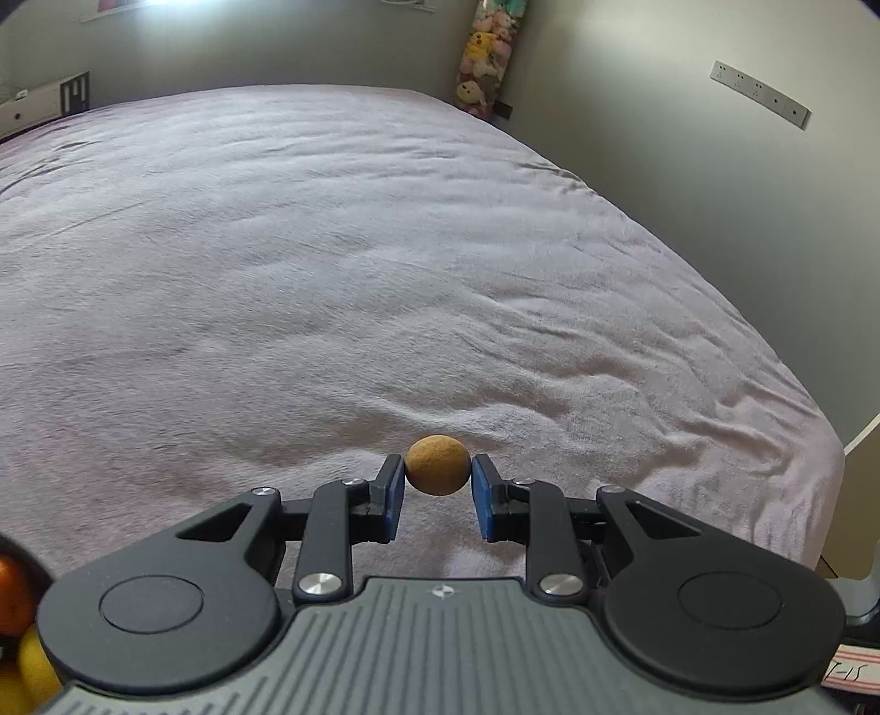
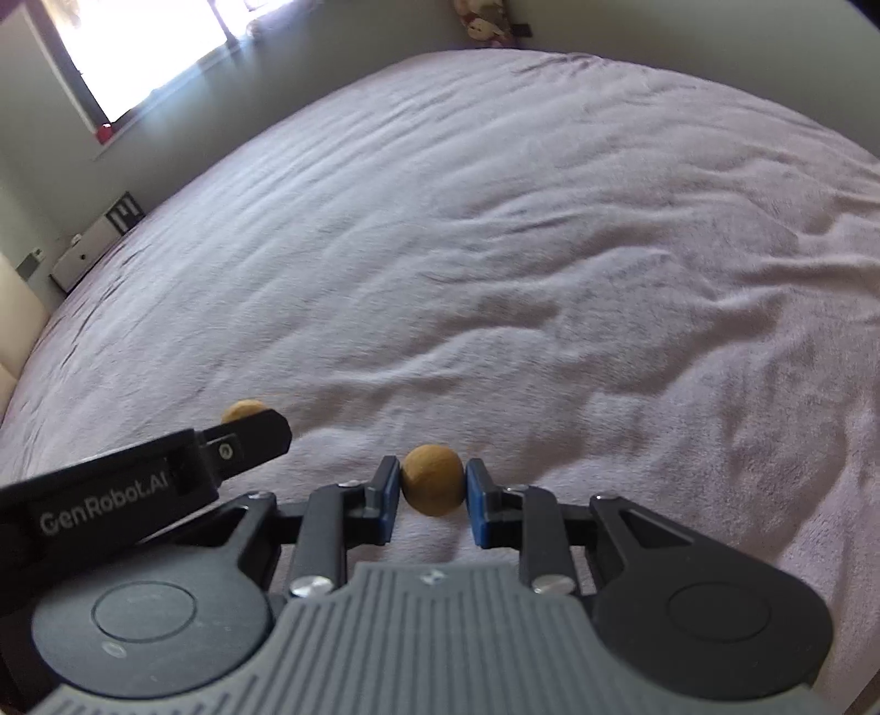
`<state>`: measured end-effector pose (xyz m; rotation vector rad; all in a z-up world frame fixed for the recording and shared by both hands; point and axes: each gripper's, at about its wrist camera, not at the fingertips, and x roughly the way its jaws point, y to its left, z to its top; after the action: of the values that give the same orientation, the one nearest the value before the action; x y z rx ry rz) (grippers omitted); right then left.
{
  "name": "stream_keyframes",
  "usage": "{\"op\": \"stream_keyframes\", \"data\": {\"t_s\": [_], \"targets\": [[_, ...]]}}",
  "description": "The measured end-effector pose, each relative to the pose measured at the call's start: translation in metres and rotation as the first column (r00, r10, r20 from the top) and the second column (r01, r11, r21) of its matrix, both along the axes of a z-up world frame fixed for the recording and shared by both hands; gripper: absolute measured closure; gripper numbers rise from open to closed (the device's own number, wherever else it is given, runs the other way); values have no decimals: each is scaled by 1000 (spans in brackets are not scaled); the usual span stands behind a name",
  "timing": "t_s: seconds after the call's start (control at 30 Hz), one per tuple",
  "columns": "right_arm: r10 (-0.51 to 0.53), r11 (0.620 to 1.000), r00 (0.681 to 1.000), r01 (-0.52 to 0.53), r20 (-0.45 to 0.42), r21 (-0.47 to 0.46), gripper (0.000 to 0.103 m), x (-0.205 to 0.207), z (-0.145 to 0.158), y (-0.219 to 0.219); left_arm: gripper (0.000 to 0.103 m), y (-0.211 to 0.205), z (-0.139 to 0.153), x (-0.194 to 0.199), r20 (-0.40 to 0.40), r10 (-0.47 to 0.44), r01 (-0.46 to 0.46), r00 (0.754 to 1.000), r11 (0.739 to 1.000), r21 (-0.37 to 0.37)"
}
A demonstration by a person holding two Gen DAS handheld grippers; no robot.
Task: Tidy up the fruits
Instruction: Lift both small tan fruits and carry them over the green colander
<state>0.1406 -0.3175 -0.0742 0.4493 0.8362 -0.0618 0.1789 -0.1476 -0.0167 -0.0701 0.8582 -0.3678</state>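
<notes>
My left gripper (image 1: 438,484) is shut on a small round brown fruit (image 1: 438,465) and holds it above the pale pink bedspread (image 1: 357,247). My right gripper (image 2: 432,495) is shut on a second small round brown fruit (image 2: 432,479) over the same bedspread (image 2: 522,220). In the right wrist view the left gripper's black body (image 2: 148,476) comes in from the left, with its fruit (image 2: 245,410) showing just past its tip. An orange fruit (image 1: 14,591) and yellow fruits (image 1: 30,668) show at the lower left edge of the left wrist view, mostly hidden.
The bed's right edge (image 1: 814,440) drops off beside a wall. A bag of plush toys (image 1: 487,55) stands at the far corner. A white box (image 2: 96,242) and a bright window (image 2: 148,49) lie to the far left.
</notes>
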Motion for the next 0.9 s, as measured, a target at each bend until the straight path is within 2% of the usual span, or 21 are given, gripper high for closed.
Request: {"op": "stream_keyframes", "data": {"t_s": [0.4,0.6,0.9], "targets": [[129,992,986,-129,101,-7,81,-46,61,37,74,49,57,-65,96,63,-66,993,997,33],[224,974,963,-219,153,-53,81,-61,86,66,74,73,72,-89,123,102,-110,987,992,61],[344,939,920,-334,187,-82,81,-80,107,107,74,118,84,-116,125,172,-182,977,980,77]]}}
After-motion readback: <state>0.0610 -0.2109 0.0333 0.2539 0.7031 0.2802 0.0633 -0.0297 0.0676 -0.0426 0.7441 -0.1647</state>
